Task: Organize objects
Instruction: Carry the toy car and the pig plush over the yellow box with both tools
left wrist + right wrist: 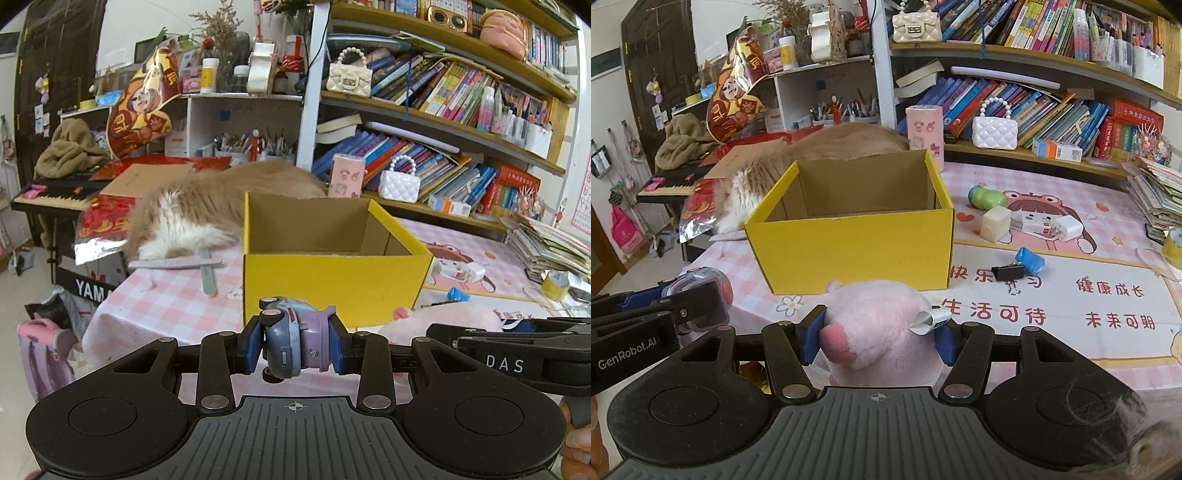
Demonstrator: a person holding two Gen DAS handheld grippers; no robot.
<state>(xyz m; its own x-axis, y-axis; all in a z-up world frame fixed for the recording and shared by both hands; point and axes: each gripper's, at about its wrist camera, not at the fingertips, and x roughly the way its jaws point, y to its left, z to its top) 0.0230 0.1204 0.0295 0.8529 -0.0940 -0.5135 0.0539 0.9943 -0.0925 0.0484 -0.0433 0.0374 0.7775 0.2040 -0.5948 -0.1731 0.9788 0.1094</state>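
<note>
1. Our left tongs (295,347) are pinching a small toy car (293,338), blue-grey and lilac, turned on its side with wheels at 9 o'clock; both blue pads press on its body.
2. Our right tongs (877,338) are pinching a pink plush toy (882,325); the pads sink into its sides, and a white tag sticks out at the 3 o'clock pad.
3. The yellow box (849,247) stands open on the tabletop (1071,295), at 12 o'clock from both tongs. In the right wrist view its brown inside shows nothing in it; the floor is only partly seen.
4. Both toys sit just short of the box's near wall, held above the pink checked cloth.
5. At 2 o'clock from the box in the right wrist view lie loose items: a green bottle (988,196), a cream block (995,223), a white charger (1069,228), a blue roll (1030,260) and a black binder clip (1008,272), the last two touching.
6. A furry ginger-and-white cat (207,210) lies behind the box at 11 o'clock, against its far wall.
7. In the right wrist view the left tongs show at 9 o'clock; in the left wrist view the right tongs show at 3 o'clock.
</note>
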